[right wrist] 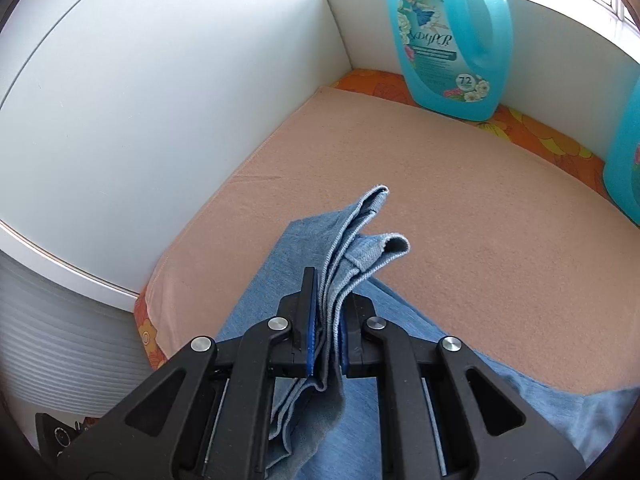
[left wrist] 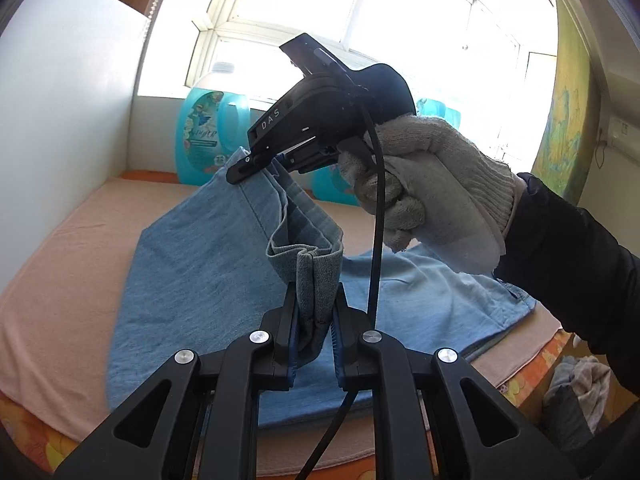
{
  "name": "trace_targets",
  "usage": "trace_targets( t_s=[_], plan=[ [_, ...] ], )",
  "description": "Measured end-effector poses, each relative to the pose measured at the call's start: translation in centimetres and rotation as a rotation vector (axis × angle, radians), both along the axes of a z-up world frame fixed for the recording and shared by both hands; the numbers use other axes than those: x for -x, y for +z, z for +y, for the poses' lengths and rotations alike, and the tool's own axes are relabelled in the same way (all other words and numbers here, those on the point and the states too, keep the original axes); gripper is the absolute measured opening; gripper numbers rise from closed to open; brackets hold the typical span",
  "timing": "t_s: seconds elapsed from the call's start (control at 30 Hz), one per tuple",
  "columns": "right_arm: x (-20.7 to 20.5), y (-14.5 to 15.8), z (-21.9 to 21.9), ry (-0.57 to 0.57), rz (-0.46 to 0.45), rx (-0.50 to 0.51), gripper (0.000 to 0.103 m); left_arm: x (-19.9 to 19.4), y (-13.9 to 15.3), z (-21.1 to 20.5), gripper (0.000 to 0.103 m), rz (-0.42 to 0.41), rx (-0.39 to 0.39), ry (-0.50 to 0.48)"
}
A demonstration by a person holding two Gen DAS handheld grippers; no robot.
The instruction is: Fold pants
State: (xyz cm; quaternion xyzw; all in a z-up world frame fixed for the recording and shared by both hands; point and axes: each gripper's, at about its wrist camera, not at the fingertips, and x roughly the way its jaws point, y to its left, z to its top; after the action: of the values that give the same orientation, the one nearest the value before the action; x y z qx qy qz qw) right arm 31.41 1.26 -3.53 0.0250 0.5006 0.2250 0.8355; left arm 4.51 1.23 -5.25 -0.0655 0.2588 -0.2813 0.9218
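Pants (left wrist: 192, 280), light blue denim, spread on peach blanket (left wrist: 60, 280) over bench; long axis runs from near right toward far left. Left tool (left wrist: 314, 320) clamped on bunched hem. Right tool (right wrist: 326, 320) clamped on layered hem edges, lifted off blanket. Left view alone shows gloved right hand (left wrist: 432, 196). Right view shows whole teal detergent jug (right wrist: 450, 36) near wall corner.

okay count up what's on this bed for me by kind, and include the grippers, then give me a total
Pants: 1, light blue denim, held up at the hem by both grippers
Detergent jugs: 2, turquoise, one by the wall and another at the right edge
Grippers: 2, the left gripper and the right gripper, each shut on the pants
Total: 5
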Motion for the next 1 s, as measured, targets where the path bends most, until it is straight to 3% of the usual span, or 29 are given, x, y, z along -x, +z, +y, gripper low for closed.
trace_targets(
  t_s=[0.33,1.0],
  plan=[
    [4.0,1.4,-12.0,-0.131,-0.036,0.050,0.009,0.8,-0.2,-9.2,0.012,0.030,0.035,-0.193],
    [13.4,2.2,-34.7,-0.432,-0.061,0.095,0.008,2.9,0.0,-25.7,0.012,0.056,0.014,-0.525]
  ],
)
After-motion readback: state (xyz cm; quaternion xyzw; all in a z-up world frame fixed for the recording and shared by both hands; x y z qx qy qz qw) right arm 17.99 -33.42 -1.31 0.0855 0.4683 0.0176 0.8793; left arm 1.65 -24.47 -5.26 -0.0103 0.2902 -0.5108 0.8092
